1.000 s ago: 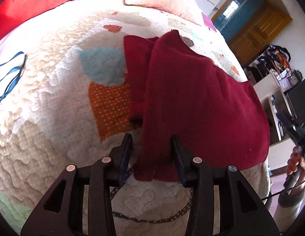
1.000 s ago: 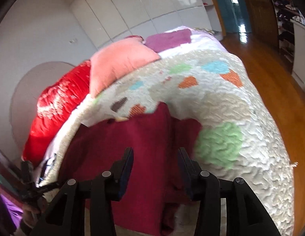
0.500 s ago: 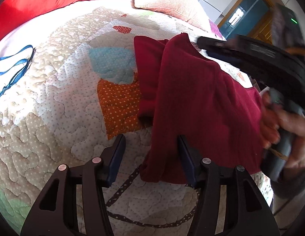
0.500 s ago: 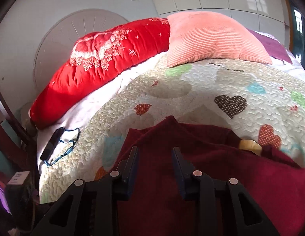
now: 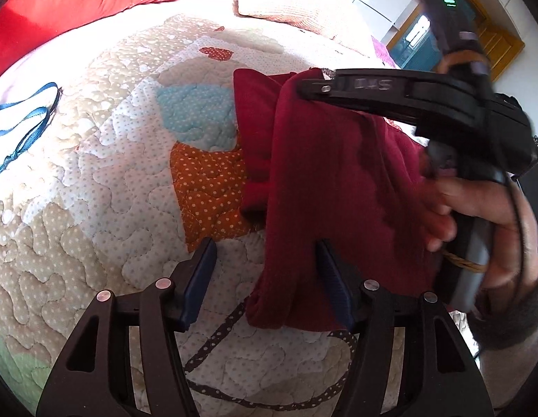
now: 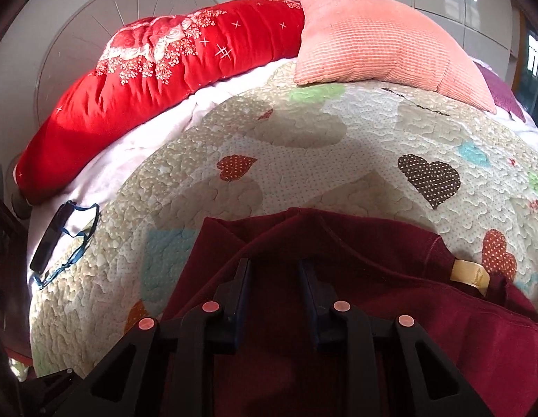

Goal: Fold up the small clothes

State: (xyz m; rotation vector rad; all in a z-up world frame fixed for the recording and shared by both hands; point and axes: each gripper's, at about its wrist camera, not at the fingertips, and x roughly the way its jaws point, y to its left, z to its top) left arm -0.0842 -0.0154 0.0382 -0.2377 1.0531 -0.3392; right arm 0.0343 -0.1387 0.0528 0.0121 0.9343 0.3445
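With the left gripper (image 5: 265, 264), its jaws just spread off the near hem, and the right gripper (image 6: 274, 274), its jaws just narrowed but not seen to pinch anything, the maroon garment (image 5: 331, 187) folded on the bed quilt (image 5: 95, 180) could be dragged open if only one layer is caught.

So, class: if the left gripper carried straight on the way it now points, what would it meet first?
Probably the dark red garment: its near hem already lies between the open left gripper fingers, on the quilt.

Dark red garment (image 6: 338, 365) cut off below; its far side behind right claw (image 5: 308, 85).
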